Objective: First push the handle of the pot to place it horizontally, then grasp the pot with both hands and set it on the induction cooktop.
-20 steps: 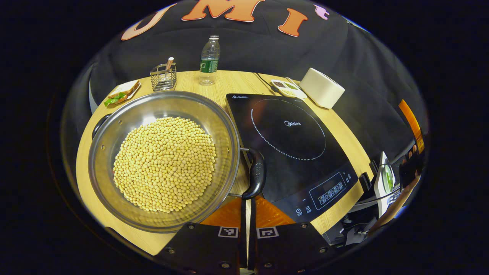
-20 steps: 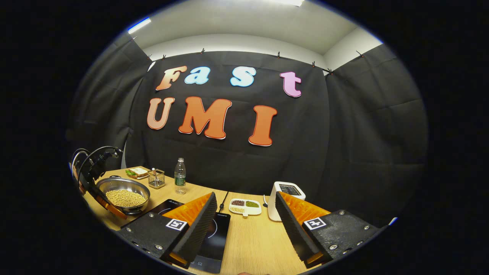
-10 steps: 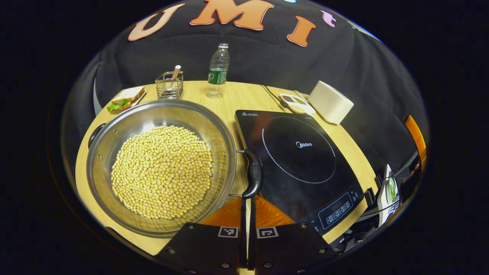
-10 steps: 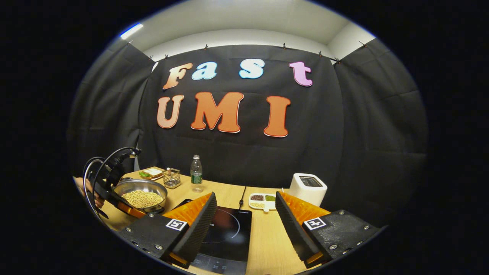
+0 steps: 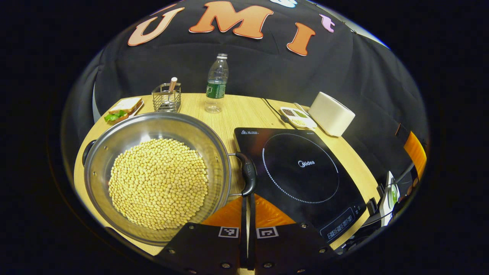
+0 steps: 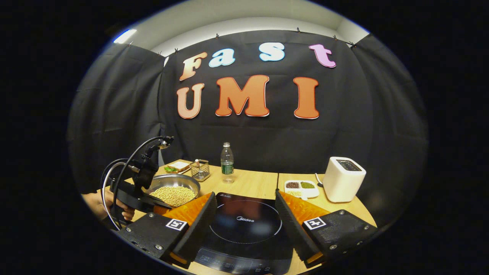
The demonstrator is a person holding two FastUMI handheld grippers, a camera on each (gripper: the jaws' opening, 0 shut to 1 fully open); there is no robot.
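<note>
The steel pot (image 5: 156, 175) of soybeans (image 5: 158, 182) sits at lower left of the left gripper view, just beside the induction cooktop (image 5: 301, 175) on the wooden surface (image 5: 244, 110). Its black handle (image 5: 247, 173) ends right above the left tool (image 5: 247, 198), whose fingers are pressed together. In the right gripper view the right tool (image 6: 244, 214) stands spread wide at the bottom, above the cooktop.

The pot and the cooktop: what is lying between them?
In the left gripper view, between the pot and the cooktop lie the pot's black handle and a strip of bare table.
</note>
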